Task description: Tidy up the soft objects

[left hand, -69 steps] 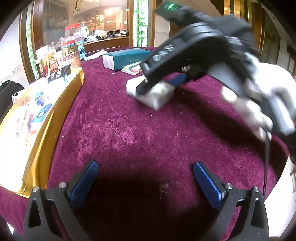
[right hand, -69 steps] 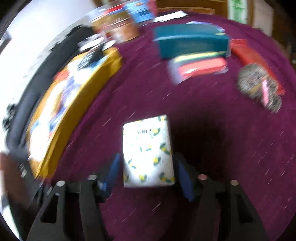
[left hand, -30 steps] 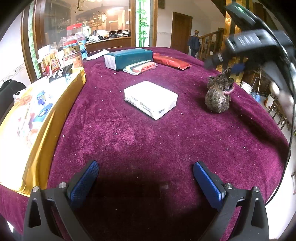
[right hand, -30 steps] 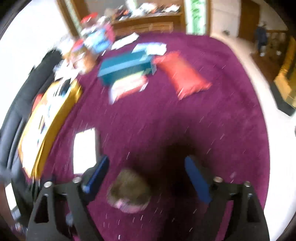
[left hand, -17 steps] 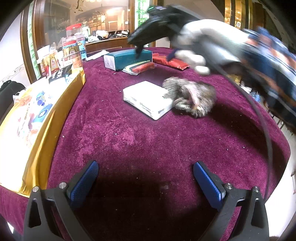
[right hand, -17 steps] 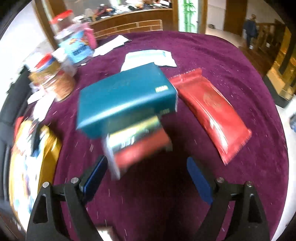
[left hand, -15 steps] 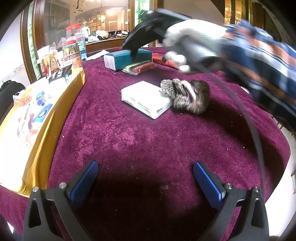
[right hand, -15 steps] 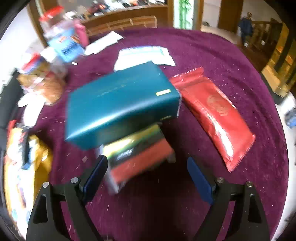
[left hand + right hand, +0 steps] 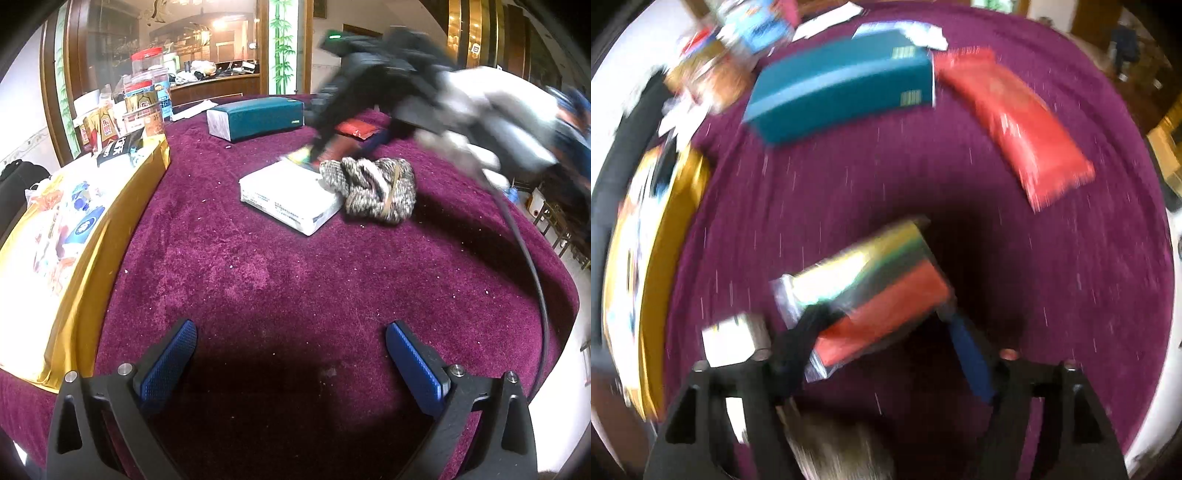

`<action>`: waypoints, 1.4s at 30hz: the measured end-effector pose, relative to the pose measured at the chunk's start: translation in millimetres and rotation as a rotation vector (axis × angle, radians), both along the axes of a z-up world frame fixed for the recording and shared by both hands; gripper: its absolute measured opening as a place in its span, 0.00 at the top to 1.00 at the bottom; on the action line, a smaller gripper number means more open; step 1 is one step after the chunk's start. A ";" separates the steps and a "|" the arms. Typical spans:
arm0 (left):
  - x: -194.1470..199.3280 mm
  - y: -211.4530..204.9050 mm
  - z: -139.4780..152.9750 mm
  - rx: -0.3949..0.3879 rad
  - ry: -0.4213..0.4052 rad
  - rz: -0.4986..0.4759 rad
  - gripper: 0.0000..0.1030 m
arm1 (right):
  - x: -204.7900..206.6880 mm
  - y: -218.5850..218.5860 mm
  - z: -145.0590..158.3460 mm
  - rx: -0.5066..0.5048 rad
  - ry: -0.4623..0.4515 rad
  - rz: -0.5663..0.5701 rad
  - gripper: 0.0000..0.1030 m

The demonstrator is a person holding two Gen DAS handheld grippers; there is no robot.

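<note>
Right wrist: right gripper (image 9: 886,336) clamps striped pack (image 9: 868,291) (blurred); left gripper (image 9: 291,354) wide, holding nothing.

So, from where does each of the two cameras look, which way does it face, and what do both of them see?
Left wrist: sits low on the left gripper, faces across the purple tablecloth toward the white pack and plush toy; its open blue fingers and the blurred right gripper show.
Right wrist: sits on the right gripper, looks down on a striped packet between its fingers.
Shared: teal box, red pouch, white pack, tablecloth.
</note>
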State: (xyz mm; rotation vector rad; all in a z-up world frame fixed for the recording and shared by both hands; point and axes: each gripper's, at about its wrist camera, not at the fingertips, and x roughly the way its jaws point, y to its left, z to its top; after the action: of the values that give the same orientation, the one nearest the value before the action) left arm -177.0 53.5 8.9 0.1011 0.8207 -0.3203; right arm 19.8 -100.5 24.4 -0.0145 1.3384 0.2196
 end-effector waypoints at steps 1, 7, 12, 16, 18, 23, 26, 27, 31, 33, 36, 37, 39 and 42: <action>0.1 -0.1 -0.1 0.000 0.000 0.000 0.00 | -11.1 -4.9 1.9 0.015 0.001 0.000 0.25; -0.6 -0.5 -0.6 0.006 0.002 0.002 0.00 | -86.7 -38.7 40.0 0.068 -0.223 -0.022 0.21; 0.4 3.2 2.6 -0.008 0.054 -0.029 0.00 | -108.7 -18.2 35.4 0.066 -0.296 0.091 0.20; -0.2 21.4 16.2 -0.180 0.147 -0.033 0.00 | -107.0 14.9 20.2 0.027 -0.331 0.151 0.20; -1.6 30.2 25.5 -0.201 0.140 -0.004 0.00 | -102.6 26.6 10.5 0.029 -0.328 0.169 0.20; 3.2 50.5 38.3 -0.234 0.154 0.059 0.00 | -107.2 24.9 4.6 -0.013 -0.318 0.188 0.34; 13.4 52.8 39.1 -0.225 0.169 0.083 0.00 | -111.8 5.4 8.1 -0.004 -0.318 0.136 0.34; 16.9 51.1 39.1 -0.217 0.168 0.086 0.00 | -114.1 -5.0 8.4 -0.039 -0.335 0.107 0.34; 32.3 34.4 41.0 -0.191 0.157 0.062 0.00 | -111.9 -45.2 3.0 -0.010 -0.324 -0.002 0.32; 43.5 19.9 40.4 -0.161 0.145 0.041 0.01 | -111.5 -57.8 -0.3 0.058 -0.309 -0.030 0.28; 64.9 0.9 36.4 -0.093 0.139 0.006 0.01 | -113.3 -57.9 -5.0 0.061 -0.325 -0.025 0.22; 73.1 -5.3 34.5 -0.060 0.137 -0.004 0.01 | -112.7 -55.5 -5.4 0.057 -0.326 -0.020 0.21; 91.3 -17.0 30.5 0.016 0.125 -0.015 0.01 | -111.3 -54.4 -6.5 0.067 -0.324 -0.015 0.19; 110.5 -25.0 24.6 0.087 0.113 0.000 0.01 | -111.4 -58.3 -6.0 0.105 -0.323 -0.017 0.16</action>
State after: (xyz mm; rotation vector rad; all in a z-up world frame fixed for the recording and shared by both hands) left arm -66.5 28.5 33.5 0.1649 0.9470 -0.2920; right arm -91.6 -158.7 18.4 0.0482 1.0042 0.2611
